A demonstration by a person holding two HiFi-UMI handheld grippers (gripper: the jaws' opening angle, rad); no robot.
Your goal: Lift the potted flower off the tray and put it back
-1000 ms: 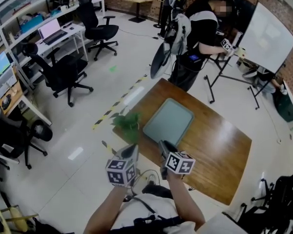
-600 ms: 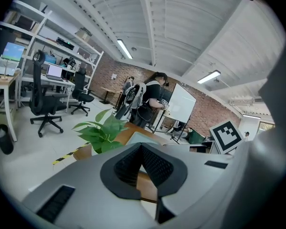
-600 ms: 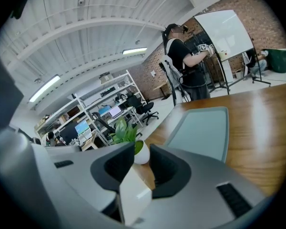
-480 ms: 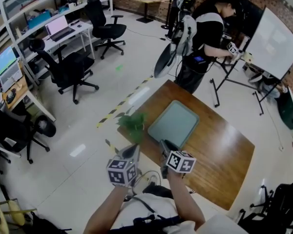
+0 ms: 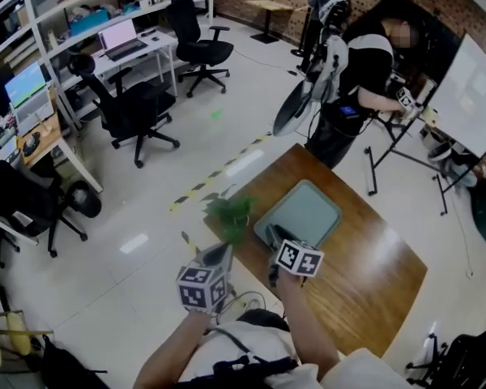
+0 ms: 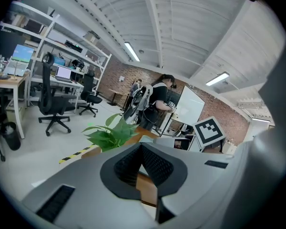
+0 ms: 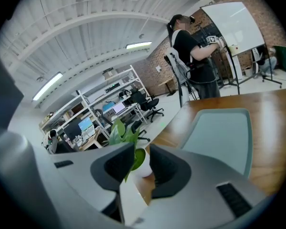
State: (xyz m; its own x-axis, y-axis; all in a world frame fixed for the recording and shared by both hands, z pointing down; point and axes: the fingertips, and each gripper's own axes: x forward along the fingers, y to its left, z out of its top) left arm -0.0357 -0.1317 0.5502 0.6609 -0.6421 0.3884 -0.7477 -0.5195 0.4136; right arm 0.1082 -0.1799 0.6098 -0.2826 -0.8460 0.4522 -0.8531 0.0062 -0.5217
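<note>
The potted flower (image 5: 231,215), green leaves in a small white pot, stands on the wooden table (image 5: 373,274) at its left corner. It is beside the grey-green tray (image 5: 304,211), not on it. My right gripper (image 5: 273,235) is open just short of the tray's near left corner. In the right gripper view the pot (image 7: 143,162) shows past the gap of the right gripper (image 7: 136,168), apart from the pads, with the tray (image 7: 224,137) to the right. My left gripper (image 5: 219,254) hangs off the table's near edge, shut and empty. In the left gripper view the leaves (image 6: 109,135) rise beyond the left gripper (image 6: 142,149).
A person (image 5: 364,67) stands at the table's far end beside a whiteboard (image 5: 470,96) on a stand. Office chairs (image 5: 138,108) and desks with screens line the left side. Yellow-black tape (image 5: 215,175) marks the floor by the table's left corner.
My right gripper has moved forward, towards the tray's near corner and the pot. The left gripper has hardly moved. The flower stays on the table beside the tray.
</note>
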